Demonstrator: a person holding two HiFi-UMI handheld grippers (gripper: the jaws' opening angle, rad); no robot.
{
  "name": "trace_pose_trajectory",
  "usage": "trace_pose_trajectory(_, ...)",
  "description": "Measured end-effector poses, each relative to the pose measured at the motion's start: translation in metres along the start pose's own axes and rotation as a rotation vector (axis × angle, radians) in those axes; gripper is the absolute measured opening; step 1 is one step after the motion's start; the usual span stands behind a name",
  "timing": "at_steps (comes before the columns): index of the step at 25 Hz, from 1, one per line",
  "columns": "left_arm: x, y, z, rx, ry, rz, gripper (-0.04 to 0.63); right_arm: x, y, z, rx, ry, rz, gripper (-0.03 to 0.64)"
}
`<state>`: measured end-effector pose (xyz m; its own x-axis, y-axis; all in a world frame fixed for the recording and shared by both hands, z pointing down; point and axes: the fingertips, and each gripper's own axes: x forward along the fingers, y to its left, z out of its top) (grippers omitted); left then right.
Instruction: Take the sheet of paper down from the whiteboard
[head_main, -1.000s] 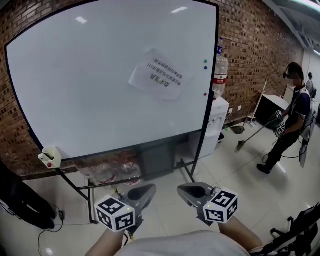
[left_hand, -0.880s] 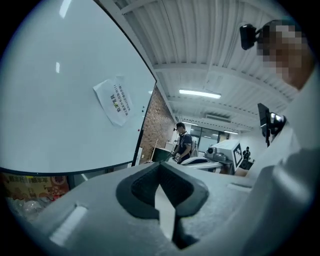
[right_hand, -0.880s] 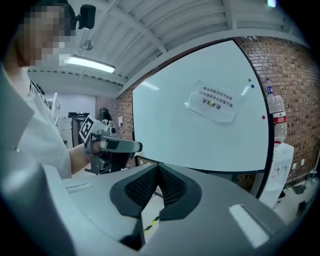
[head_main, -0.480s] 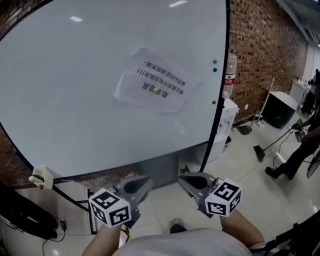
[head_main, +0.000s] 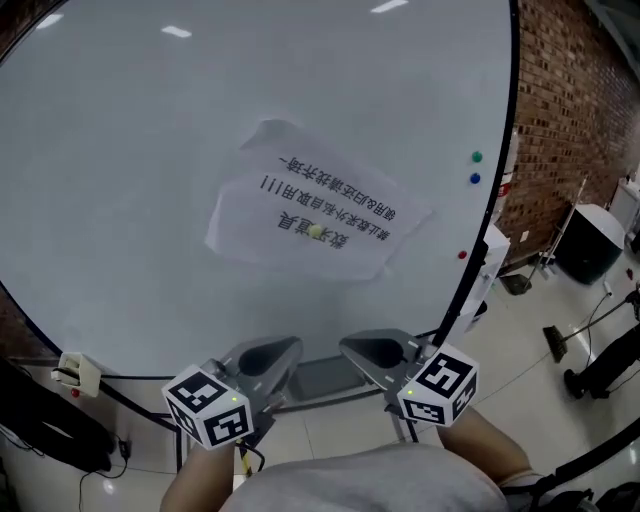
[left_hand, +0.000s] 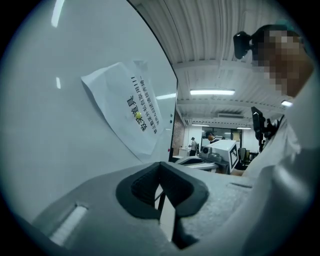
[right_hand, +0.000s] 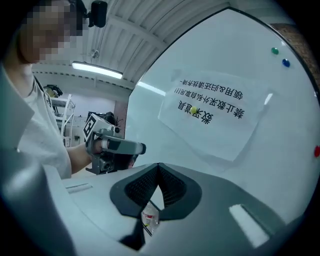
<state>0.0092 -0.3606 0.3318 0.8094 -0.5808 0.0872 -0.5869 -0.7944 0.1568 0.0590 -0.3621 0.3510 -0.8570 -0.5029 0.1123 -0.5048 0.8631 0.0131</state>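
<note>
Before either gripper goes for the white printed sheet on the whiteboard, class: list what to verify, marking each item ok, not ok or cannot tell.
1. White printed paper sheet on the glossy white whiteboard: ok, hanging tilted.
2. Small yellow-green round magnet at its middle located: ok.
3. Any other fixing behind the sheet: cannot tell.
4. Left gripper empty: ok, jaws together on nothing.
5. Right gripper empty: ok, likewise.
6. Jaws opened for grasping: not ok, both shut.
</note>
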Motion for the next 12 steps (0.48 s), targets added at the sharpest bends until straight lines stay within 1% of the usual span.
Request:
trace_pose_trajectory(4, -0.002, 0.023, 0.012, 0.002, -0.006, 0.034, 0.002, 0.015, -0.016, 0.021, -0.035, -0.026, 0.012, -0.002)
trace_pose_trajectory(6, -0.004, 0.032, 0.020, 0.011, -0.006, 0.039, 0.002, 0.023, -0.025, 0.027, -0.044, -0.031, -0.002, -0.002)
trace_pose_trajectory(9, -0.009, 0.047, 0.036, 0.044, -0.010, 0.055, 0.002, 0.037, -0.034, 0.030, -0.055, -0.020, -0.025, -0.002)
trace_pose_trajectory(12, -0.015, 0.063, 0.053, 0.073, -0.024, 0.074, 0.002, 0.046, -0.034, 0.039, -0.055, -0.027, -0.026, -0.002)
